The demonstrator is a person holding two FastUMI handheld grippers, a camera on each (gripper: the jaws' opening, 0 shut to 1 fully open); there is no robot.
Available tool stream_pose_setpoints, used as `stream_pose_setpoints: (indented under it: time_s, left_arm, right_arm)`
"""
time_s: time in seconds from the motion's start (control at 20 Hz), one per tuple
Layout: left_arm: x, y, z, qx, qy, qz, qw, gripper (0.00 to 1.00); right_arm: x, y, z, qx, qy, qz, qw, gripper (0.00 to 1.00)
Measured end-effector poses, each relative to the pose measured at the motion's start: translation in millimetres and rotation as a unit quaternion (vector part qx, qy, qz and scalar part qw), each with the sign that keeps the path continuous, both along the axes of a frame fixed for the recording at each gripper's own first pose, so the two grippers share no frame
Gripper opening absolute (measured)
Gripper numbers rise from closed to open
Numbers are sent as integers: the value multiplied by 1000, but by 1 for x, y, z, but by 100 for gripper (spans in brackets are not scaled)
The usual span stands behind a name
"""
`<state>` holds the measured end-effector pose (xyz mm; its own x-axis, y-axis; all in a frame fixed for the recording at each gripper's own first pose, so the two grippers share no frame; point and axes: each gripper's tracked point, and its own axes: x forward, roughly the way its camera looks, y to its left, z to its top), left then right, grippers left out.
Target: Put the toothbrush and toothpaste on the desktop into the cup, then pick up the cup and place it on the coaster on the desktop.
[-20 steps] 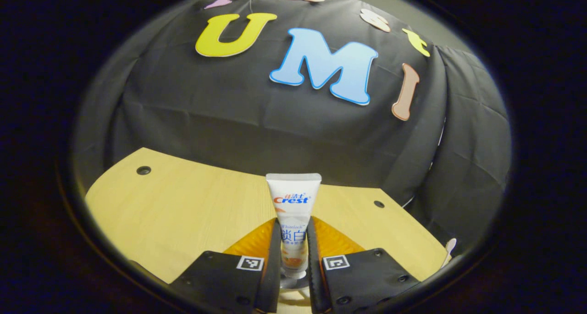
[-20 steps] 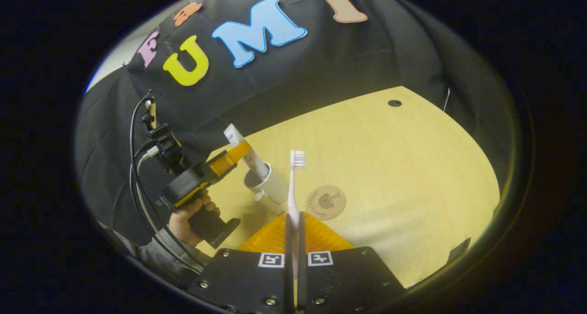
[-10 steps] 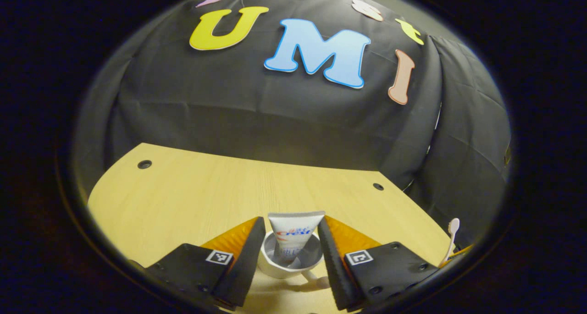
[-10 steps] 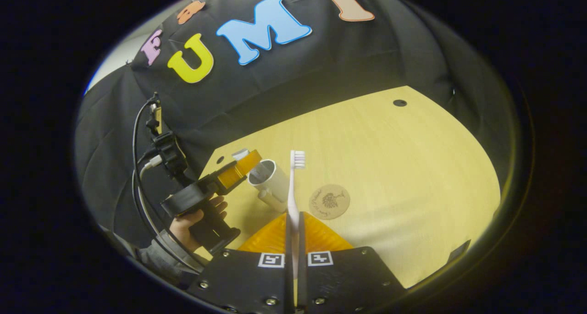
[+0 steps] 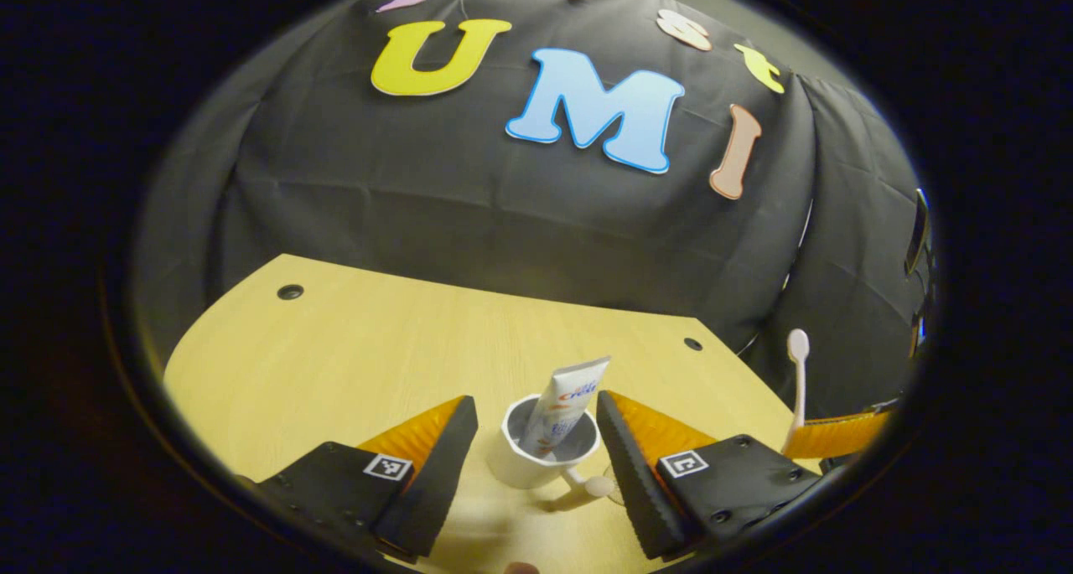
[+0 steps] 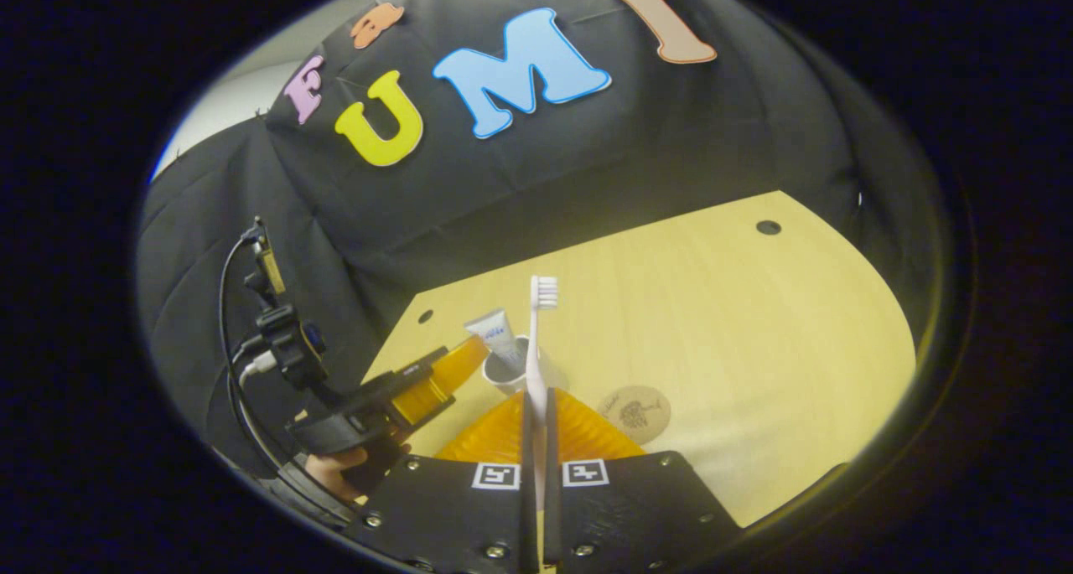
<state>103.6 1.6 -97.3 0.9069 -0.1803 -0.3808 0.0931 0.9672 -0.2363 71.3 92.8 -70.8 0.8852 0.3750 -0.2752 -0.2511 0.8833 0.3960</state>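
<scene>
In the left gripper view, the left gripper (image 5: 536, 465) sits nearest, its two fingers spread wide with nothing between them but the cup (image 5: 543, 457), which stands on the wooden desktop (image 5: 352, 364) in the gap, apart from both fingers. The white cup has a small handle pointing toward the near right. The toothpaste (image 5: 563, 402) tube stands inside it, cap end down, leaning to the right so its flat crimped end pokes up above the rim. At the right edge of this view the toothbrush (image 5: 796, 381) stands upright, held in the other gripper's fingers.

In the right gripper view, the right gripper (image 6: 536, 473) is nearest, its fingers pressed together on the lower handle of the toothbrush (image 6: 536, 348), pinching it so that it stands straight up with the bristle head at the top. Just beyond, to the right, the round coaster (image 6: 635, 411) lies flat and bare on the desktop (image 6: 738, 348). Left of the coaster and behind the brush handle stands the cup (image 6: 507, 373) with the toothpaste (image 6: 497, 335) in it. The left gripper (image 6: 402, 394) is near the cup's left side, a hand (image 6: 335, 469) below it. The black cloth wall (image 6: 587, 163) stands farthest
</scene>
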Motion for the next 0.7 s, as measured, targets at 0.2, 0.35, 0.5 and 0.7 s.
stream_pose_setpoints:
  time_s: [0.2, 0.35, 0.5, 0.7]
  left_arm:
    - [-22, 10, -6, 0, 19, 5, 1000, 95]
    - [-41, 10, -14, -7, 39, 1, 999, 91]
    - [-57, 17, -21, 0, 53, -3, 999, 95]
    - [-67, 19, -26, -12, 71, -3, 997, 91]
  right_arm:
    - [30, 19, 27, -6, -51, 18, 998, 4]
    - [49, 40, 47, -15, -100, 42, 994, 4]
    - [67, 61, 60, -41, -144, 55, 987, 4]
    - [80, 82, 64, -76, -173, 71, 979, 4]
